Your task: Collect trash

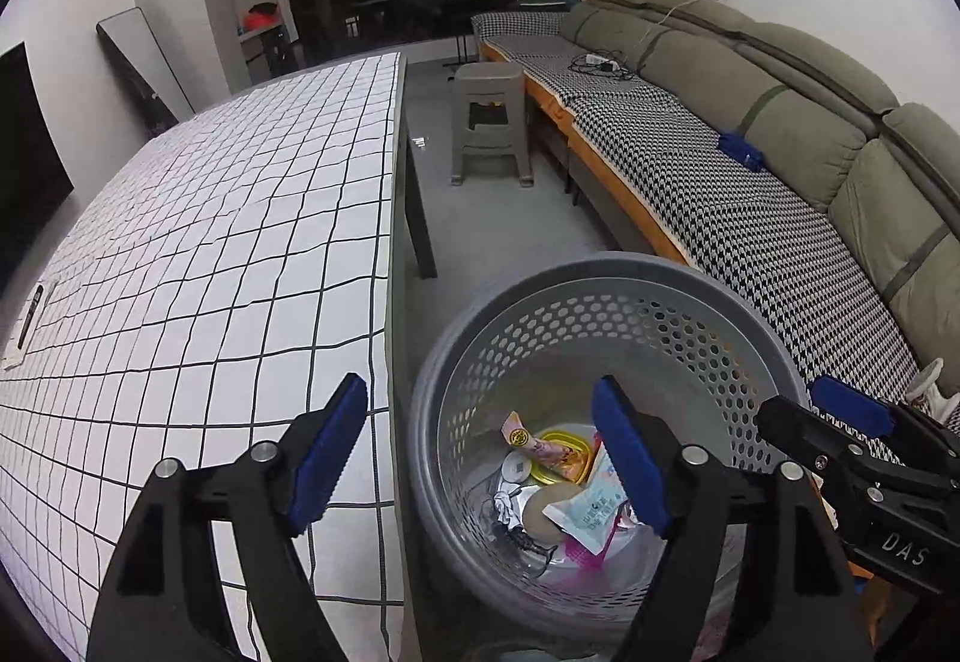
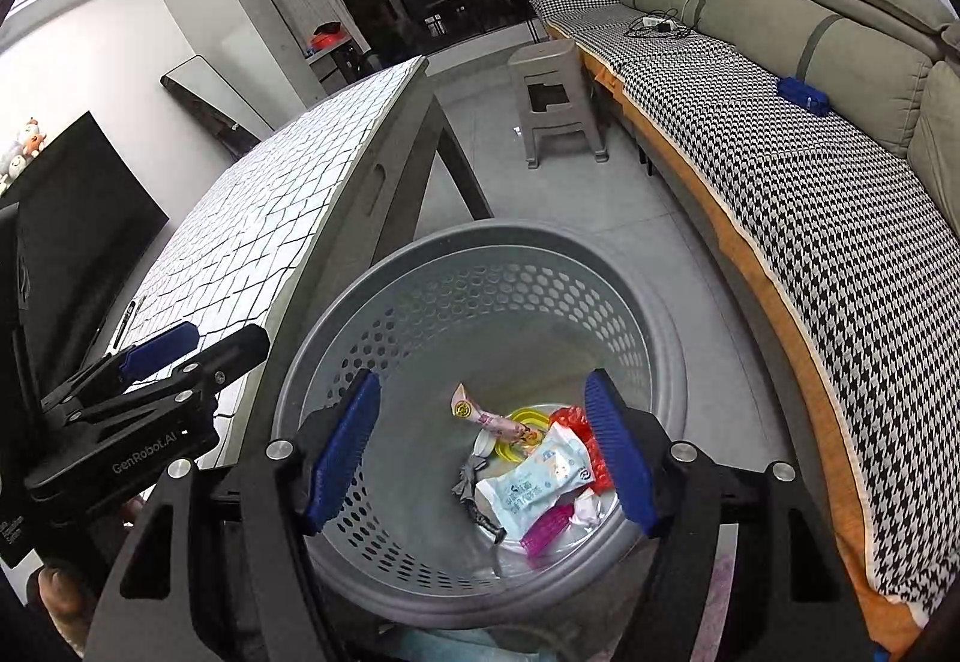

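Observation:
A grey perforated trash basket (image 1: 606, 272) (image 2: 480, 242) stands on the floor beside the table. Inside lie several pieces of trash: a white-blue wipes packet (image 1: 591, 509) (image 2: 540, 482), a pink-orange wrapper (image 1: 540, 443) (image 2: 492, 422), a yellow lid (image 2: 528, 416) and a pink piece (image 2: 546, 530). My left gripper (image 1: 480, 458) is open and empty, over the table edge and the basket's left rim. My right gripper (image 2: 486, 458) is open and empty, directly above the basket. Each gripper shows in the other's view, the right one (image 1: 840, 422) and the left one (image 2: 180, 350).
The table with a white grid cloth (image 1: 210, 242) (image 2: 270, 218) is left of the basket; a dark remote (image 1: 30, 317) lies at its left edge. A grey stool (image 1: 489, 122) stands on the floor beyond. A long sofa with a houndstooth cover (image 1: 750, 218) runs along the right.

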A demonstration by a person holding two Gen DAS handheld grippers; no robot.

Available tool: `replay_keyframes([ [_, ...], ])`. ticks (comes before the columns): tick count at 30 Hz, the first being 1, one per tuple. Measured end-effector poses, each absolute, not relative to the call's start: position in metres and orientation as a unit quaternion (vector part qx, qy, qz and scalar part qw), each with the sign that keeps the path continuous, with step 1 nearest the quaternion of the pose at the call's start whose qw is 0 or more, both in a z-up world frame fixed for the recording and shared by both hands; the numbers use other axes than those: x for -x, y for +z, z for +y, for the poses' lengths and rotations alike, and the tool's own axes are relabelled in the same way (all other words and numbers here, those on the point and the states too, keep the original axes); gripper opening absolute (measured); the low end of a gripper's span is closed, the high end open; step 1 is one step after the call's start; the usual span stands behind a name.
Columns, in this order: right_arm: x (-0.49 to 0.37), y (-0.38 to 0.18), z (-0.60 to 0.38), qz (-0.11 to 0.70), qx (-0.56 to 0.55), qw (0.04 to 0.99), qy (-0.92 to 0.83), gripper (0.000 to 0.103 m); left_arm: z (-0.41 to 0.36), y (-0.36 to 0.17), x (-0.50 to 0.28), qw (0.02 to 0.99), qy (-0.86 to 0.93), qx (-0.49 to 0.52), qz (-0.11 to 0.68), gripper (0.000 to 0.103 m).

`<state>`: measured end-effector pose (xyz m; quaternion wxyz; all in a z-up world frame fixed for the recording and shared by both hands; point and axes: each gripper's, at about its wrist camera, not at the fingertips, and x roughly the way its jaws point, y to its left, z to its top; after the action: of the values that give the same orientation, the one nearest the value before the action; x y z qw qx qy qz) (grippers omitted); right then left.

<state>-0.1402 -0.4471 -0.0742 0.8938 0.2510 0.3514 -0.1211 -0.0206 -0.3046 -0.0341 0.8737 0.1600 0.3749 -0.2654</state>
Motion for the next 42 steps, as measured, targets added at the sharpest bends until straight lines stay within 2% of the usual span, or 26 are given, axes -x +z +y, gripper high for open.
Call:
replay_keyframes([
  [4,0.141,-0.074,-0.445,0.351,-0.249,0.894,-0.123,0.068,-0.301,-0.036,0.019,0.874,-0.263,-0.156,0.377,0.077],
  [21,0.142,-0.075,-0.438,0.349,-0.252,0.894,-0.122,0.068,-0.287,-0.037,0.02,0.88,-0.249,-0.146,0.378,0.094],
  [42,0.149,-0.071,-0.437,0.342,-0.249,0.897,-0.131,0.068,-0.288,-0.032,0.023,0.885,-0.24,-0.15,0.37,0.097],
])
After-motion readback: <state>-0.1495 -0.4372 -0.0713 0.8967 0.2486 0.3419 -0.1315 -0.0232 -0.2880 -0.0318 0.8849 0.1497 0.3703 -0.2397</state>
